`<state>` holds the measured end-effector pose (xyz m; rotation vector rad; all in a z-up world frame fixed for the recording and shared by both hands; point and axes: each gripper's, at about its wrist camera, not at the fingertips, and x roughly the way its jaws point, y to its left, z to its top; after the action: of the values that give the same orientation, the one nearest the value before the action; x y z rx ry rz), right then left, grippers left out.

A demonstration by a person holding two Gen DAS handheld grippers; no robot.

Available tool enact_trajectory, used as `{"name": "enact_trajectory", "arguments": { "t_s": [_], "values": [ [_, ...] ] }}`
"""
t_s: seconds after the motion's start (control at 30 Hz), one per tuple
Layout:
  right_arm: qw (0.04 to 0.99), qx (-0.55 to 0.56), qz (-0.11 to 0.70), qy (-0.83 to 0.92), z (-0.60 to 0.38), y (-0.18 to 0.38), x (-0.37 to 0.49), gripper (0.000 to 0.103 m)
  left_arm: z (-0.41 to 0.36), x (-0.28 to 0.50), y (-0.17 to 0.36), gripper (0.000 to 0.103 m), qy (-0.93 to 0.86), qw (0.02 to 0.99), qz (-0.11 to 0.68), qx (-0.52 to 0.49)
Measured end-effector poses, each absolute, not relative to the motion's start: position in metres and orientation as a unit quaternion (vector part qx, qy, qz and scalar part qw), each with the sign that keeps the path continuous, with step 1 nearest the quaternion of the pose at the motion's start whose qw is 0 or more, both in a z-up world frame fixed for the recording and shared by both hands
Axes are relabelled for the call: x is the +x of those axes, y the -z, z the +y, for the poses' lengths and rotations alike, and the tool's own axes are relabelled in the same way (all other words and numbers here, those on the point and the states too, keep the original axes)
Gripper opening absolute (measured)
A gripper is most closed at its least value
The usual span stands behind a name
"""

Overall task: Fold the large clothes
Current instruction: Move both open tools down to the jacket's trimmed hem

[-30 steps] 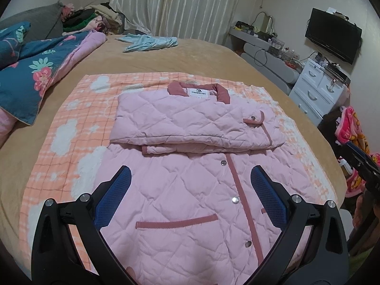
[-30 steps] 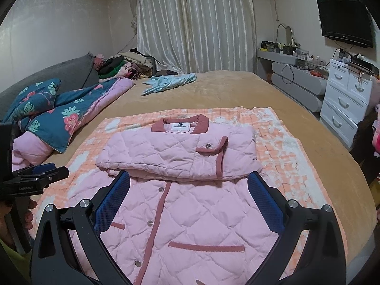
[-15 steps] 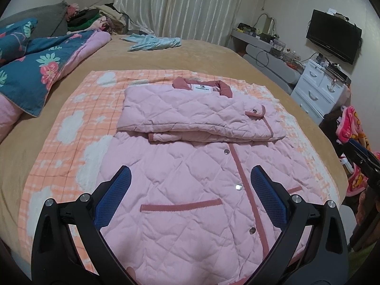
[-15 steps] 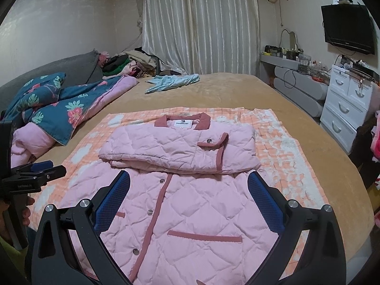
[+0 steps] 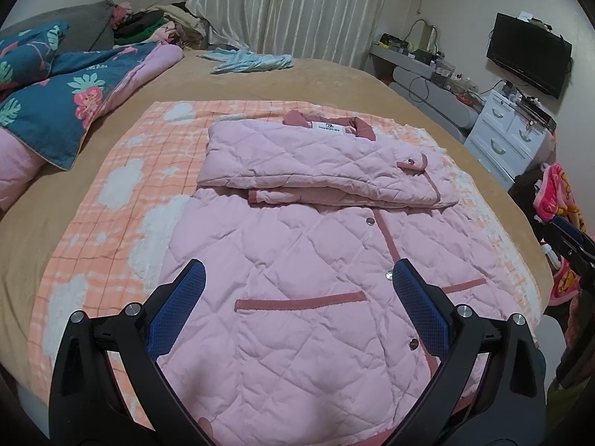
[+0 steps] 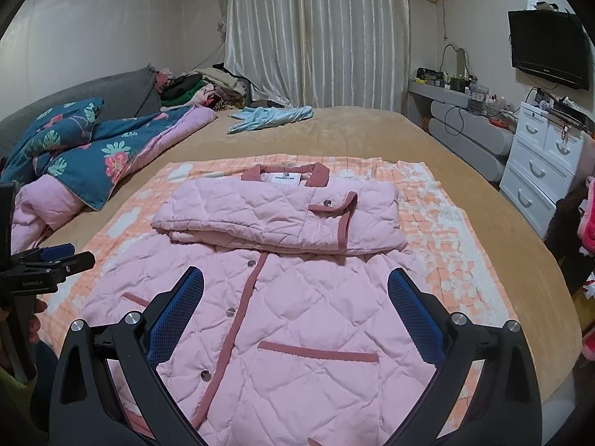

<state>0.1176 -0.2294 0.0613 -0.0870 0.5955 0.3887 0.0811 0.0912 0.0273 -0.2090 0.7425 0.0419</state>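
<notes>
A pink quilted jacket (image 5: 312, 260) with dark pink trim lies front up on an orange checked blanket (image 5: 122, 186) on the bed. Both sleeves are folded across its chest below the collar (image 5: 329, 122). My left gripper (image 5: 297, 278) is open and empty, held above the jacket's lower left part. My right gripper (image 6: 295, 290) is open and empty above the jacket (image 6: 282, 290) near its lower middle. The left gripper also shows at the left edge of the right wrist view (image 6: 48, 260); the right one shows at the right edge of the left wrist view (image 5: 569, 238).
A blue floral quilt (image 6: 85, 156) lies at the bed's left. A light blue garment (image 6: 271, 117) lies at the far end. A pile of clothes (image 6: 200, 87) sits by the curtain. White drawers (image 6: 543, 160) and a wall television (image 6: 546, 48) stand to the right.
Both grippers have drawn back and up a little from the jacket, so more of its lower part shows. Both stay open and empty. The jacket has not moved.
</notes>
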Motion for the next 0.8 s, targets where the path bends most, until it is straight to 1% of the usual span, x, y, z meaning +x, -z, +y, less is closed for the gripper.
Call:
{"name": "enact_trajectory", "arguments": {
  "t_s": [0.27,0.8],
  "values": [
    [0.934,-0.049,0.303,-0.183,-0.234,-0.048,0.116,0.099,0.098,0.070,-0.016,0.094,-0.019,0.929,0.357,-0.100],
    [0.925,-0.067,0.335,-0.164,-0.252,-0.012,0.107,0.099,0.105,0.051,0.016,0.095,-0.040,0.920,0.381,-0.078]
  ]
}}
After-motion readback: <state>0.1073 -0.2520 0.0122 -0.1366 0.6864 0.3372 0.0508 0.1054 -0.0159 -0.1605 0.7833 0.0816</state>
